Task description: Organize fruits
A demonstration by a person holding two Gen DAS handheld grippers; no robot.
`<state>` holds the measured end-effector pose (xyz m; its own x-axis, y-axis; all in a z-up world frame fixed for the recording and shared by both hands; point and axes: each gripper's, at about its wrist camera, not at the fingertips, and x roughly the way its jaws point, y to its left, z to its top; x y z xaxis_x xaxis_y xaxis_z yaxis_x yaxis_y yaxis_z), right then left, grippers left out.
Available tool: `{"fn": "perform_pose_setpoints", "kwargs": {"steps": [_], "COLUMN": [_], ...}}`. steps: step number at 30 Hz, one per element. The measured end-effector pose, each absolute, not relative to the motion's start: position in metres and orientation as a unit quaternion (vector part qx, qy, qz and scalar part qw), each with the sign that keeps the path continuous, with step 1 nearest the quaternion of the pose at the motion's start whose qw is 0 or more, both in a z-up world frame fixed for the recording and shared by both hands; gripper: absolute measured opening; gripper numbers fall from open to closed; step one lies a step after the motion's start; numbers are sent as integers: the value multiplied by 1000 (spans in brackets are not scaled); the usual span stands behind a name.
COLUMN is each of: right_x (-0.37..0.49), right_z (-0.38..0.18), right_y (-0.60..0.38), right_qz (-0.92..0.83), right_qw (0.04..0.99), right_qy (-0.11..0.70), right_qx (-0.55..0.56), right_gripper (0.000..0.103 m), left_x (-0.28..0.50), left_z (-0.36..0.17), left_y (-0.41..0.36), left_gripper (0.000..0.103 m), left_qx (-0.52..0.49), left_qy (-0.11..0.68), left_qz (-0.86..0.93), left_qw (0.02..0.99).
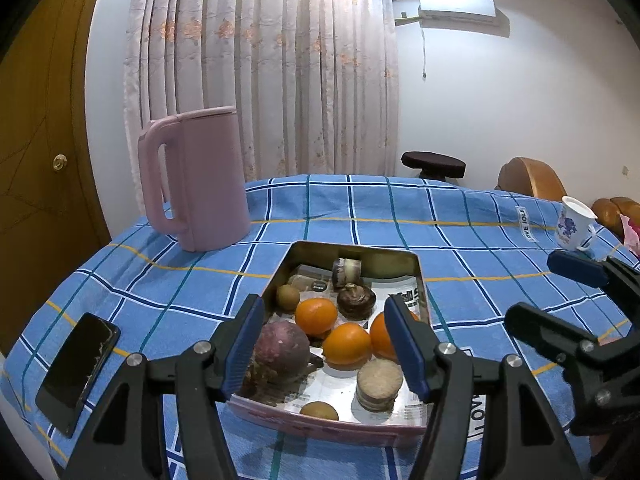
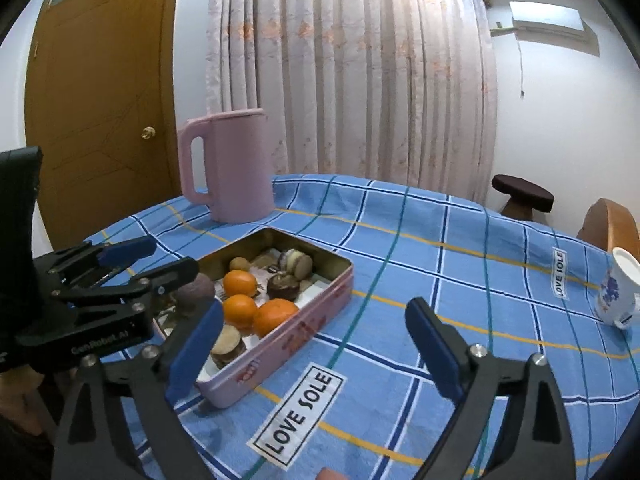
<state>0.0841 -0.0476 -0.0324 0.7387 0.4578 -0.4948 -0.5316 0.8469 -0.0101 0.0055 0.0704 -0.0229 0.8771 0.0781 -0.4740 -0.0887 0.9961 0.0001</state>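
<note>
Blue checked cloth, crossed with yellow and white lines and printed with "LOVE SOLE" labels, covers the worktop [image 2: 460,280], which stands in a white-walled room before a pale flowered curtain [image 1: 260,68] and a brown wooden door [image 2: 104,92]. A pink jug [image 1: 196,180] stands upright at the far left of the cloth, a dark phone [image 1: 78,368] lies near the left edge, and a white cup with a blue pattern [image 2: 616,288] sits far to the right. The fruits lie together in a shallow pink tin [image 2: 280,344] lined with printed paper — three oranges [image 1: 316,316] in the middle, a large purplish fruit [image 1: 280,354] at the near left corner, small brown fruits and a few round stacked pieces around them. The left gripper [image 1: 324,352] hovers just over the near end of the tin, its blue-padded jaws spread apart with nothing pressed between them; the purplish fruit and an orange show in the gap below. The right gripper [image 2: 316,348] hangs wide open over bare cloth just right of the tin, holding nothing.
</note>
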Motion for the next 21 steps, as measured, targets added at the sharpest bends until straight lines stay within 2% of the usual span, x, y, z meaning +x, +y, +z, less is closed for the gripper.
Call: {"fn": "perform_pose_setpoints", "kwargs": {"steps": [21], "right_x": [66], "right_z": [-15], "right_y": [-69], "right_qz": [249], "right_qw": [943], "right_qy": [214], "right_qx": [-62], "right_gripper": [98], "left_x": [5], "left_z": [-22], "left_y": [62], "left_gripper": [65], "left_qx": [-10], "left_qy": [250], "left_qz": [40], "left_qw": [967]}}
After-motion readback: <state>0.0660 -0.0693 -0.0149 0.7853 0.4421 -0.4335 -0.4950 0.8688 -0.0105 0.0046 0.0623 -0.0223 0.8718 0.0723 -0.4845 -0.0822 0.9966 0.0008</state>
